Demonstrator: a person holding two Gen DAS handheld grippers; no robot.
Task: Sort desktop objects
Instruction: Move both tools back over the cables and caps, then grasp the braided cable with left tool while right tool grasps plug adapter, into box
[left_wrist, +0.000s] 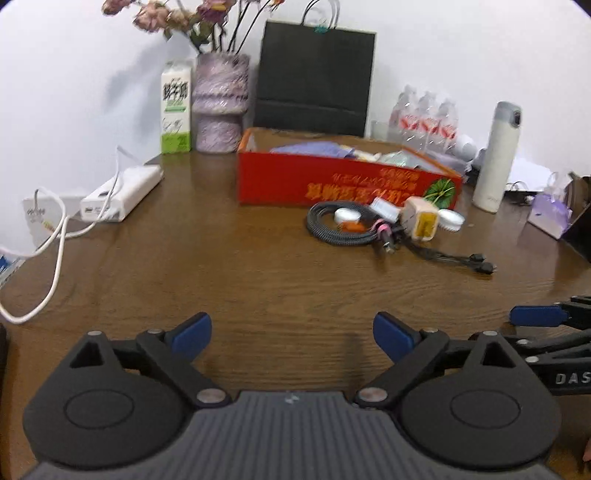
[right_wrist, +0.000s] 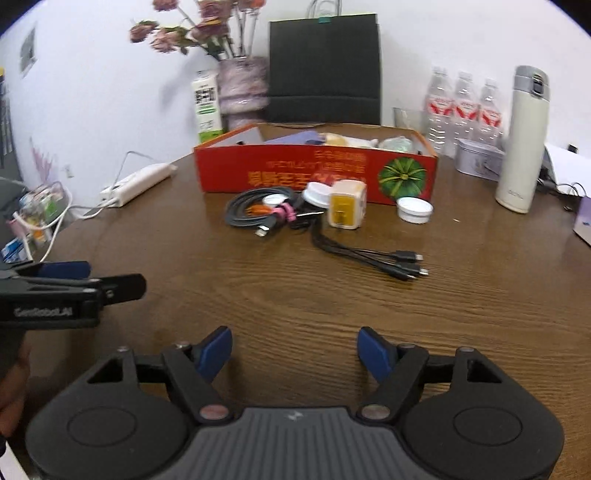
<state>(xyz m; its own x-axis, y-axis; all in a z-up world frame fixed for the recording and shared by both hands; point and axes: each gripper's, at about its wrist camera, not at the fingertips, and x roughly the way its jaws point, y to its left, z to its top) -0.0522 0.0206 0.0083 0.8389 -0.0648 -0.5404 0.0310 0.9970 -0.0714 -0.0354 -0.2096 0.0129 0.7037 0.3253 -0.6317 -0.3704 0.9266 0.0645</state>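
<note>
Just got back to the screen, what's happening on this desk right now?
Both grippers are open and holding nothing, over bare wooden table. The left gripper and right gripper point toward a clutter pile: a coiled black cable, a yellow-faced charger and white lids, lying before the red box, which already holds some items. Nothing touched yet.

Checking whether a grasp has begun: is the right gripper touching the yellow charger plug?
Apart. In the right wrist view, bare wooden table lies between the right gripper, jaws open and empty, and the charger plug near the red box.
</note>
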